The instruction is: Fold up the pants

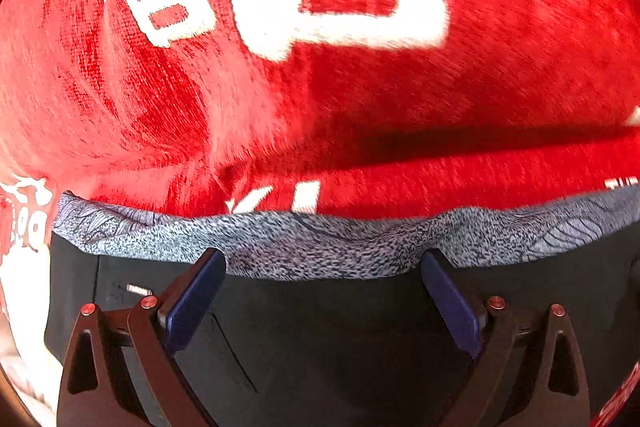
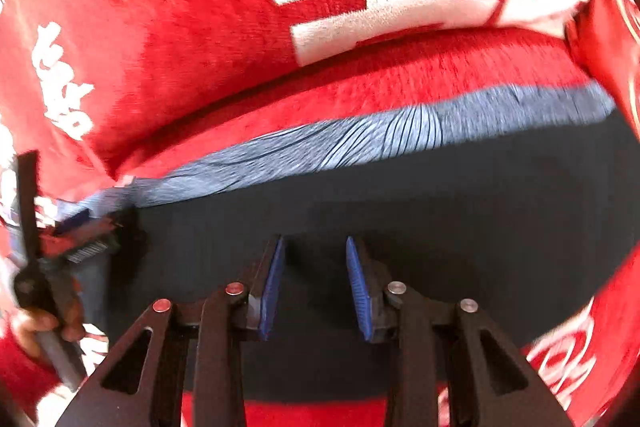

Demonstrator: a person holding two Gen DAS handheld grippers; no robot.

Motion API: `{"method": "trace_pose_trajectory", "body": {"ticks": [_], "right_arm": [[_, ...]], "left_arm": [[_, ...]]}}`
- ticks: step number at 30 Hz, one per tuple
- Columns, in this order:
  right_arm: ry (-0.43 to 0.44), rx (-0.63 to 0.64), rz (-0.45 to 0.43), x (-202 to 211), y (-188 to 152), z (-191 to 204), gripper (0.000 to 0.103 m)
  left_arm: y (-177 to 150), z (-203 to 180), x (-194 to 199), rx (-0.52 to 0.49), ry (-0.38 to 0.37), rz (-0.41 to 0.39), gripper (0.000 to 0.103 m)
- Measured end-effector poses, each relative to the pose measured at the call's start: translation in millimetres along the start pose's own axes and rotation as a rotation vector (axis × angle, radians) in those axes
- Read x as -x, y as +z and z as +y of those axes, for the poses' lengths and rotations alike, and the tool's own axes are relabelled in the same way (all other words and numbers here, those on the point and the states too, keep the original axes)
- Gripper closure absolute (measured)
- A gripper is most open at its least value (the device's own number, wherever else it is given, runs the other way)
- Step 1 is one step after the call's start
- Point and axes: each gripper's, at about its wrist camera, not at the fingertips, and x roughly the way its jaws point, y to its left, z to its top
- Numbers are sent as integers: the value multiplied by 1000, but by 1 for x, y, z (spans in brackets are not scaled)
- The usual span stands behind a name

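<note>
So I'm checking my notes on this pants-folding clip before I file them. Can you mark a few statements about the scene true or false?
1. The pants are black with a grey patterned waistband. True.
2. They lie on a plain blue blanket. False: the blanket under them is red with white lettering.
3. The left gripper has its jaws spread wide, with nothing pinched between them. True.
4. The right gripper is clamped on the waistband. False: its jaws stand apart over the black cloth, short of the waistband, holding nothing.
5. The waistband lies along the far edge of the black cloth in both views. True.
</note>
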Motion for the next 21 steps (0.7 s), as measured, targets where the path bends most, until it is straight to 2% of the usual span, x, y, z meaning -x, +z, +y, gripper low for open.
{"method": "trace_pose_trajectory", "body": {"ticks": [4, 6, 8, 11, 14, 17, 19, 21], "right_arm": [[-114, -68, -50, 11, 11, -33, 68], [-87, -161, -48, 24, 9, -58, 68], [-86, -184, -43, 37, 2, -69, 64], [-70, -177, -29, 54, -21, -72, 56], [-65, -147, 2, 55, -46, -65, 55], [-93, -120, 1, 47, -59, -59, 53], [-95, -103, -17, 38, -59, -44, 49], [-88, -90, -20, 37, -59, -42, 41]], "left_arm": [[9, 14, 0, 15, 69, -8, 4], [10, 25, 6, 39, 45, 6, 4], [6, 25, 17, 21, 51, 6, 4], [-18, 14, 37, -36, 8, 24, 4], [-65, -5, 41, -75, -14, 61, 4], [-96, -20, 33, -78, -19, 105, 4], [-105, -19, 36, -35, -7, 53, 3], [-110, -19, 36, -28, 5, 42, 1]]}}
